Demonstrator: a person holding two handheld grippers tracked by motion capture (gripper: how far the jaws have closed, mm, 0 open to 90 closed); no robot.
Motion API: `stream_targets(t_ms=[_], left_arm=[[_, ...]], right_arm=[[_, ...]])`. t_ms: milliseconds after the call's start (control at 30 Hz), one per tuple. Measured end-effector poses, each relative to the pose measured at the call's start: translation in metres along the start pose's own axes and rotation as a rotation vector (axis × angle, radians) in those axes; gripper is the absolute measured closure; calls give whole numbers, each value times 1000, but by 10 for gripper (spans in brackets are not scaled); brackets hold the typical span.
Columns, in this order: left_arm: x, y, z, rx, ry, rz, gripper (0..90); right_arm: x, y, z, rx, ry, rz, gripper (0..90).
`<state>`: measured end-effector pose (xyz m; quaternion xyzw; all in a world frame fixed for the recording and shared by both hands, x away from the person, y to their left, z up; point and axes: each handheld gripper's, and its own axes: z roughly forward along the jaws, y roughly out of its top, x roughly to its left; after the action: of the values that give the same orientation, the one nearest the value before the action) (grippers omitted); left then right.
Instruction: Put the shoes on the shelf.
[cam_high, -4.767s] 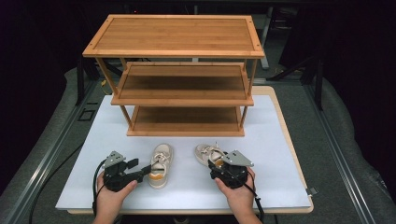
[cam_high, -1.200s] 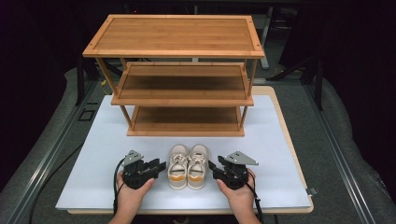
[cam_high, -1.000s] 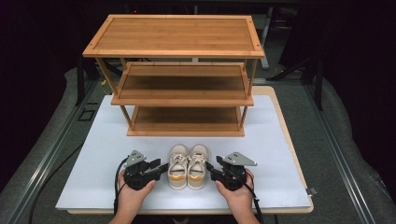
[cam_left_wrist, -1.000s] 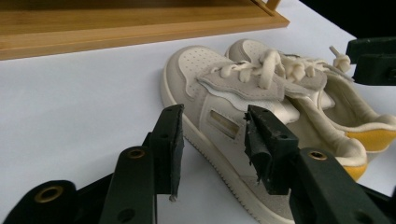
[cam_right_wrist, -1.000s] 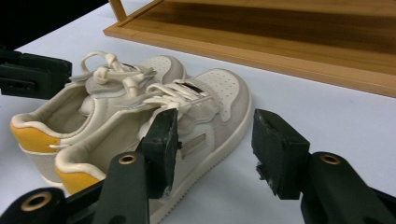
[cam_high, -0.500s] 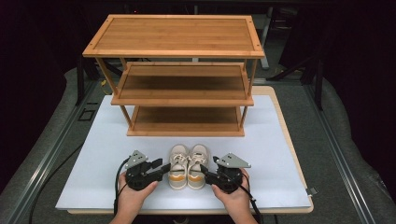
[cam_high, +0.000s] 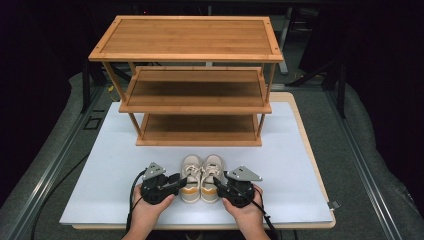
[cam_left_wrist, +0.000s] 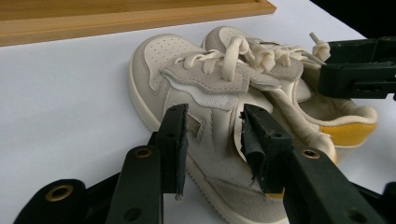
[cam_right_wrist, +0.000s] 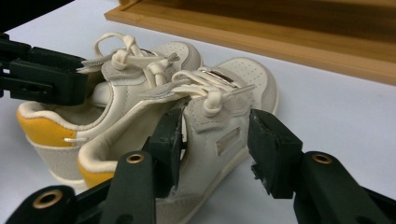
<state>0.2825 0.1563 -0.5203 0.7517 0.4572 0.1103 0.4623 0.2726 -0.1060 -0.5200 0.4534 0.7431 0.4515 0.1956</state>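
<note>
The pair of small shoes stands side by side, toes to 12 o'clock, near the front edge of the worktop (cam_high: 300, 165), just in front of the rack (cam_high: 200, 90). The left shoe (cam_high: 190, 179) has the left tool (cam_high: 176, 183) at its 9 o'clock side; the right shoe (cam_high: 212, 178) has the right tool (cam_high: 218, 184) at its 3 o'clock side.

In the left gripper view the left tool's jaws straddle the outer wall of the left shoe; they have just been closing, one pad reaching into the shoe's opening, the other outside, and neither plainly presses yet. In the right gripper view the right tool likewise straddles the right shoe's side wall, its jaws also just closing, with a clear gap at the outer pad.

This looks like the grasping step before a lift onto the rack. The next move likely calls for both tools to pinch the soft walls firmly and evenly, then raise the shoes level and clear of a shelf lip.

The worktop is a plain white board with a wooden edge; the rack has three bare shelves. Around it the room is dark, with grey padding and metal rails.
</note>
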Motion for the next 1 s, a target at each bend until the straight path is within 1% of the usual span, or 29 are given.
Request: stream_targets(t_ms=[67,100,133,167,233,300,333,400,433,467,500,533,567,600,700,800,833,867,933,967,1000], left_arm=[[-1,0,3,4,13,-3,596],[-1,1,4,6,20,-1,591],[-1,1,5,6,26,-1,585],[-1,1,6,7,33,1,584],[-2,1,7,5,41,-6,585],[-3,1,8,5,47,-31,585],[-4,1,9,5,54,-34,590],[-5,0,10,1,70,-42,588],[-7,-1,12,-6,82,-54,586],[-8,-2,13,-16,95,-65,580],[-9,-3,13,-24,102,-71,579],[-10,-3,14,-33,109,-80,579],[-10,-5,14,-47,106,-94,580],[-9,-5,14,-50,104,-102,581],[-10,-7,14,-64,106,-122,582],[-12,-10,15,-94,116,-152,585],[-13,-11,15,-105,117,-159,586],[-13,-12,15,-113,119,-167,587],[-13,-13,15,-121,122,-177,590],[-14,-13,16,-123,125,-177,592],[-14,-13,16,-121,128,-172,594]], right_arm=[[2,0,3,4,-3,12,574],[4,0,5,8,-6,11,575],[5,0,7,14,-14,8,572],[6,0,9,20,-26,14,562],[7,-1,10,22,-35,20,557],[7,-1,11,27,-46,33,558],[8,-1,12,26,-63,42,557],[9,-2,13,27,-68,62,561],[10,-2,13,28,-74,73,563],[12,-2,14,25,-102,83,564],[13,-3,14,21,-103,94,571],[14,-3,14,20,-117,99,577],[15,-4,15,9,-122,103,581],[17,-5,15,2,-137,107,586],[17,-5,15,2,-136,117,593],[17,-4,16,9,-141,128,598],[18,-5,16,2,-157,131,601],[18,-5,16,-1,-150,135,605],[20,-6,17,-7,-158,145,613],[21,-6,16,-7,-161,147,618],[22,-6,17,-13,-176,147,623]])
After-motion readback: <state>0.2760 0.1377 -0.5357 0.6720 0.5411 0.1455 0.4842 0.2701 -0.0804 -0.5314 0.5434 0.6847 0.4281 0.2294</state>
